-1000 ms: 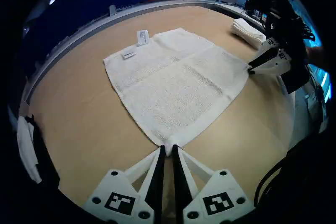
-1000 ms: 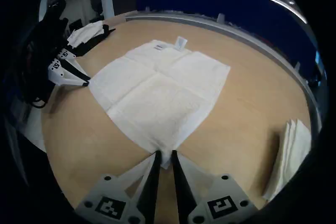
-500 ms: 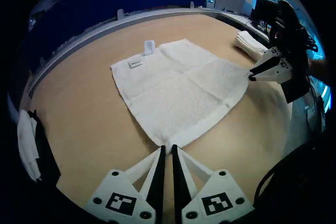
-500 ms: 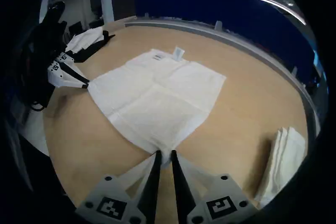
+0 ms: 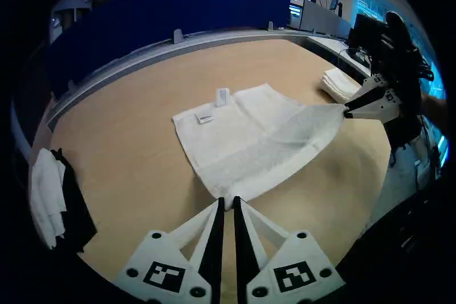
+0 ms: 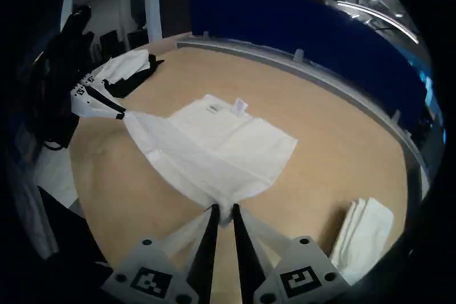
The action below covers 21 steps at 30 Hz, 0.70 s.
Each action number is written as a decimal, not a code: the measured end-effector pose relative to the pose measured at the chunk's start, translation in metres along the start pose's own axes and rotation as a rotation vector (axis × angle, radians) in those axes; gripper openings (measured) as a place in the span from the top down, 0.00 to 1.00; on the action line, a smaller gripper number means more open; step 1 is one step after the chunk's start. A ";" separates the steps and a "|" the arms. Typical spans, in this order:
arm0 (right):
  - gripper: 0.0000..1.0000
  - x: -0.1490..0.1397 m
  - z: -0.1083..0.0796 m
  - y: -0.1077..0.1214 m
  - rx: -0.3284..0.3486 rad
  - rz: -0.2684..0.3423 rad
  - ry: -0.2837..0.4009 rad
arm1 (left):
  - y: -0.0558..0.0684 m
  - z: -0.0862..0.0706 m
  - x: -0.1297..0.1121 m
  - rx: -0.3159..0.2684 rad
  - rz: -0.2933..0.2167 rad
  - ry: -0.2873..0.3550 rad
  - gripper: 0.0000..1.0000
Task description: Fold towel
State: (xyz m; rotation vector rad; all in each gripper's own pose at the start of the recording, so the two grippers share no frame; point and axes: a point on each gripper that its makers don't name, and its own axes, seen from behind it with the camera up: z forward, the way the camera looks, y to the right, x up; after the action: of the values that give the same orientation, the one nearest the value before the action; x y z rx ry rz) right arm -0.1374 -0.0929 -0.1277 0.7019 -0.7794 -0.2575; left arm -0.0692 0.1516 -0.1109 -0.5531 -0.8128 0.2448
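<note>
A white towel (image 5: 256,133) lies on the wooden table, its near edge lifted off the surface. My left gripper (image 5: 228,204) is shut on one near corner of the towel. My right gripper (image 6: 223,213) is shut on the other near corner of the towel (image 6: 216,150). Each gripper also shows in the other's view: the right gripper (image 5: 346,111) at the far right, the left gripper (image 6: 122,114) at the far left, both pinching towel corners. The far edge with two white tags (image 5: 222,97) still rests on the table.
A stack of folded white towels (image 5: 341,82) sits at one end of the table (image 5: 131,133), seen too as the stack (image 6: 365,230). White and black cloths (image 5: 54,201) lie at the other end. A blue partition (image 5: 171,13) runs behind the table.
Both grippers have risen, lifting the towel's near edge off the table. The towel now hangs stretched between the two corners, while its far edge stays down.
</note>
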 end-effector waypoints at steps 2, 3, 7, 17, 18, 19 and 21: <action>0.81 0.005 -0.007 -0.001 0.002 -0.001 0.003 | 0.001 -0.006 0.004 0.003 -0.008 0.006 0.88; 0.81 0.007 -0.010 -0.001 0.004 -0.001 0.004 | 0.002 -0.010 0.006 0.003 -0.012 0.008 0.88; 0.81 0.012 -0.023 -0.004 0.013 -0.001 0.003 | 0.005 -0.023 0.013 0.001 -0.024 0.011 0.89; 0.81 0.013 -0.042 -0.016 0.039 0.002 -0.014 | 0.012 -0.043 0.017 -0.007 -0.032 0.001 0.89; 0.81 0.013 -0.042 -0.016 0.040 0.003 -0.016 | 0.012 -0.043 0.016 -0.007 -0.034 0.000 0.89; 0.81 0.013 -0.042 -0.017 0.041 0.004 -0.018 | 0.013 -0.043 0.016 -0.007 -0.036 -0.001 0.89; 0.81 0.012 -0.041 -0.017 0.043 0.005 -0.023 | 0.013 -0.043 0.016 -0.006 -0.041 -0.001 0.89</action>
State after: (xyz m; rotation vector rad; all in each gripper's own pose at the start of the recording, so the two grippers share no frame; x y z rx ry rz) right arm -0.0989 -0.0911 -0.1529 0.7382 -0.8101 -0.2453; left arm -0.0265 0.1527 -0.1318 -0.5414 -0.8250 0.2051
